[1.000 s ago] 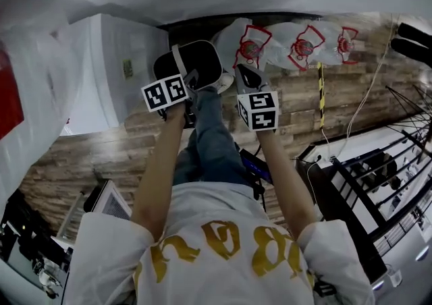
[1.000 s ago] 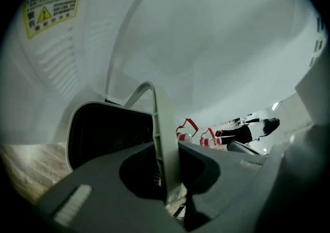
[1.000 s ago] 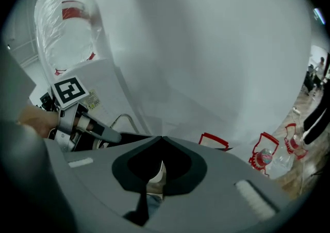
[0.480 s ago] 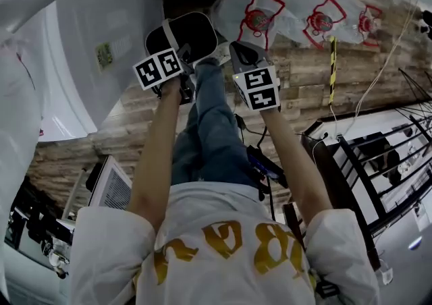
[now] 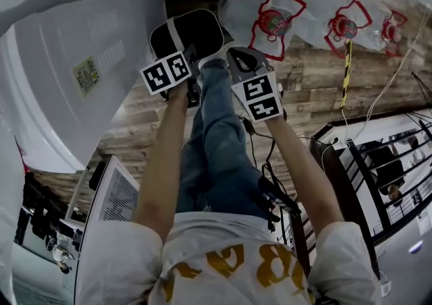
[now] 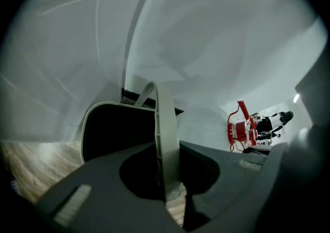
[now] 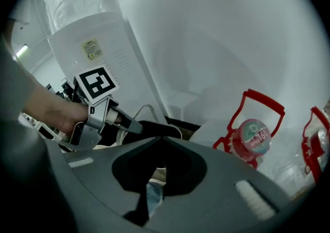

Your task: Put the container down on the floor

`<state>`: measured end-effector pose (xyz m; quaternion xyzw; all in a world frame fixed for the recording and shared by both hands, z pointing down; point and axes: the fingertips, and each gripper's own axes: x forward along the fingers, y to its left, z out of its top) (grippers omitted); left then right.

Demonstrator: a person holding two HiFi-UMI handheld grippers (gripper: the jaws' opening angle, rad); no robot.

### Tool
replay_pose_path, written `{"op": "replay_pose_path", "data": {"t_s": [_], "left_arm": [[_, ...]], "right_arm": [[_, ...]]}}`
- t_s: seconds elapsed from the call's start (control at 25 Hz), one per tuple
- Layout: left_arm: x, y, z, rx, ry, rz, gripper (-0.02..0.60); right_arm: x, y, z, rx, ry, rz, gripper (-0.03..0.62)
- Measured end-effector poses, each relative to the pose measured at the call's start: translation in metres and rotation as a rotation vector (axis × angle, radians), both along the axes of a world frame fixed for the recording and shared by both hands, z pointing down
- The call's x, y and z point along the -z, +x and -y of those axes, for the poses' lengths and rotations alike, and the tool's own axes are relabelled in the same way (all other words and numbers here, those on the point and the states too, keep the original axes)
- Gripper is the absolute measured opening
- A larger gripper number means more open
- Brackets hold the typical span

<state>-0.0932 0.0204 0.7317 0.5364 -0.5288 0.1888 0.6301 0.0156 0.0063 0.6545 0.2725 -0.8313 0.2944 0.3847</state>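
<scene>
Black container (image 5: 192,34) hangs by its pale handle (image 6: 164,118), which the left claw (image 6: 166,147) clamps. The right claw (image 7: 157,142), just beside it, is closed on nothing. The thin handle could slip, or the container could swing into the dispenser (image 5: 81,94). Whether its base touches the floor (image 5: 310,88) is hidden, as are its contents.

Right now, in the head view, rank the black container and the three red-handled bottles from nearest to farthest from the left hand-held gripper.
1. black container, handle held in the left hand-held gripper.
2. left bottle, up and right.
3. middle bottle, farther right.
4. right bottle, at the edge.
</scene>
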Motion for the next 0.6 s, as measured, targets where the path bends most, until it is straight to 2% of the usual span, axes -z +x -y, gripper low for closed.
{"op": "replay_pose_path", "data": {"t_s": [0.36,0.6], "left_arm": [[-0.056,-0.009,0.005,-0.027,-0.003,0.036,0.04],[-0.098,-0.021,0.019,0.006,-0.002,0.055,0.04]], "right_arm": [[-0.043,-0.024,-0.017,-0.017,-0.08,0.057,0.029],[-0.068,-0.039,-0.007,-0.071,-0.08,0.083,0.029]]}}
